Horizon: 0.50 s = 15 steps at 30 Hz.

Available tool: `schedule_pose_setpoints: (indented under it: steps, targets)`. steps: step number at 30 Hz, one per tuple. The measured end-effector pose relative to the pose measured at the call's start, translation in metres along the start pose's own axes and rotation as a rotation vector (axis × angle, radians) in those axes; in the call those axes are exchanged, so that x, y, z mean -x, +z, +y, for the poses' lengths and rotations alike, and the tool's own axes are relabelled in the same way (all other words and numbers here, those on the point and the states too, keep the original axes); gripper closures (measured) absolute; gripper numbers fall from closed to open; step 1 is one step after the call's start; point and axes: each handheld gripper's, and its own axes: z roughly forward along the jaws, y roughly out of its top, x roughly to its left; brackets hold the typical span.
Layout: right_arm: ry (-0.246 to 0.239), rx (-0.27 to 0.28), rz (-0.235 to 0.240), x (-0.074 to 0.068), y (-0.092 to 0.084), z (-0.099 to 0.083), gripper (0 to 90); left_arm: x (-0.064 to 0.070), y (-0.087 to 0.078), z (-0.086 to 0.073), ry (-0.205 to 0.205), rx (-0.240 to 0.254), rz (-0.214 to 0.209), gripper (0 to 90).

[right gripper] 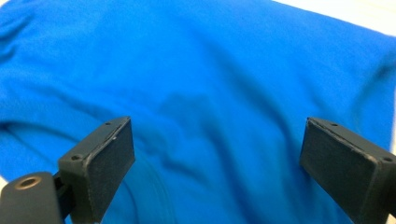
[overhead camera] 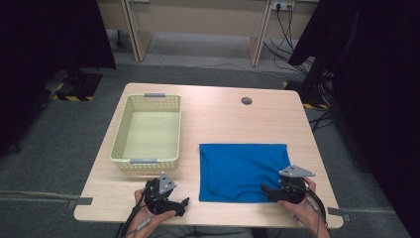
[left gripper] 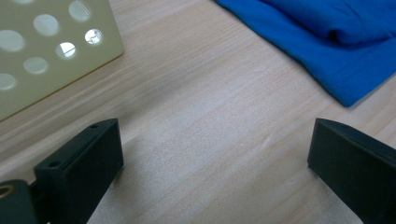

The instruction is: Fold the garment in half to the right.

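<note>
My right fingers (right gripper: 215,172) stand spread wide with nothing pinched, and the blue cloth (right gripper: 210,84) lies directly under and ahead of them, its folds running away past both pads. In the high view these right fingers (overhead camera: 264,190) sit at the cloth's (overhead camera: 242,168) near right corner, pointing across it toward my left, so this hand is plainly the nearer one for a grab at that edge. The cloth's longer side runs left to right along the counter (overhead camera: 213,104).

My left fingers (left gripper: 215,163) are spread too, empty, over bare wood; the cloth's near left corner (left gripper: 345,93) lies ahead and to their right, apart from them. Farther off to their left is the basket (left gripper: 42,51), well apart from the cloth. The high view shows its rim (overhead camera: 148,161) and open inside, which the left gripper view cannot.
</note>
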Motion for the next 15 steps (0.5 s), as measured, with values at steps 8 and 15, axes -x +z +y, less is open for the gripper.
schedule_pose_setpoints:
  steps: [8,15]
  targets:
    - [-0.034,-0.040,0.007,-0.008,0.022,0.012,10.5,0.000,0.000,0.000,0.003,-0.002,-0.003,2.3]
    - [-0.029,-0.046,0.016,-0.004,0.022,0.005,10.0,0.000,0.000,0.000,0.001,0.000,-0.001,2.3]
